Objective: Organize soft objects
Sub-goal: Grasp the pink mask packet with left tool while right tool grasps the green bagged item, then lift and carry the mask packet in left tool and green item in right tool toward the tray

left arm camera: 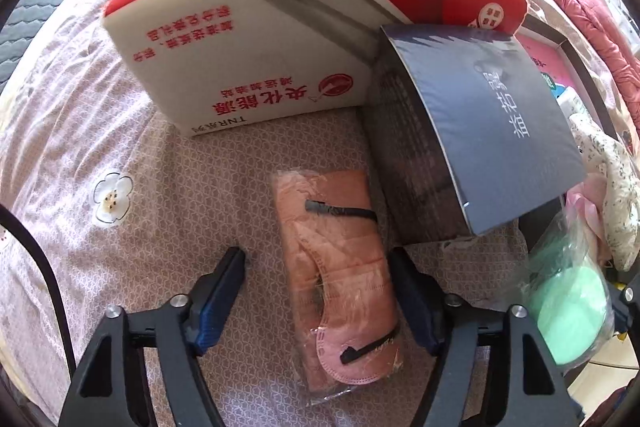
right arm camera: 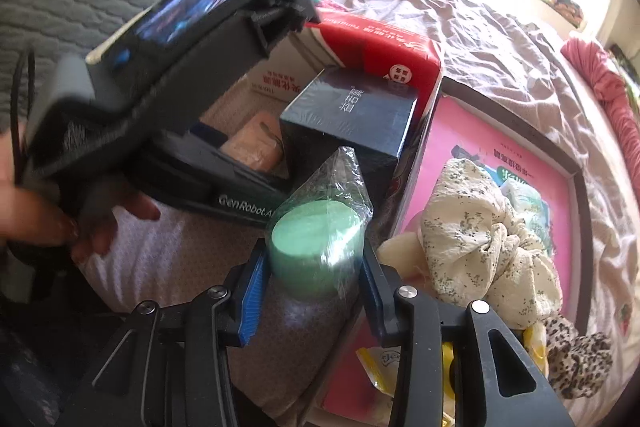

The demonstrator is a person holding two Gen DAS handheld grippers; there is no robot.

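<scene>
Nearest my left camera is my left gripper (left arm camera: 318, 283), pointing steeply down with its jaws standing wide on either side of a clear-wrapped pack of salmon-pink face masks with black ear loops (left arm camera: 336, 275). The pack lies flat on the pink patterned bedsheet (left arm camera: 168, 195); one pad sits just beside its edge and the other is well apart from it, so I am holding nothing there yet. To pick it up well, I would centre the pack between the pads, close across its narrow width, and press lightly, since the slippery film could slide or buckle.

My right gripper (right arm camera: 314, 271) is clamped at a middling width on a pale green round puff in crinkly clear plastic (right arm camera: 316, 247), lifted clear of the bed. I judge a firm but gentle hold best, as it looks squashy.

For containers: a shallow dark-rimmed tray with a bright pink printed floor (right arm camera: 576, 183) lies to the right, holding a cream floral fabric scrunchie (right arm camera: 488, 239); a leopard-print one (right arm camera: 580, 363) rests at its near corner, though I cannot tell whether inside the rim. A red and white cardboard box (left arm camera: 256, 59) and a dark navy box with pale lettering (left arm camera: 492, 119) stand closed behind the masks, contents hidden.
</scene>
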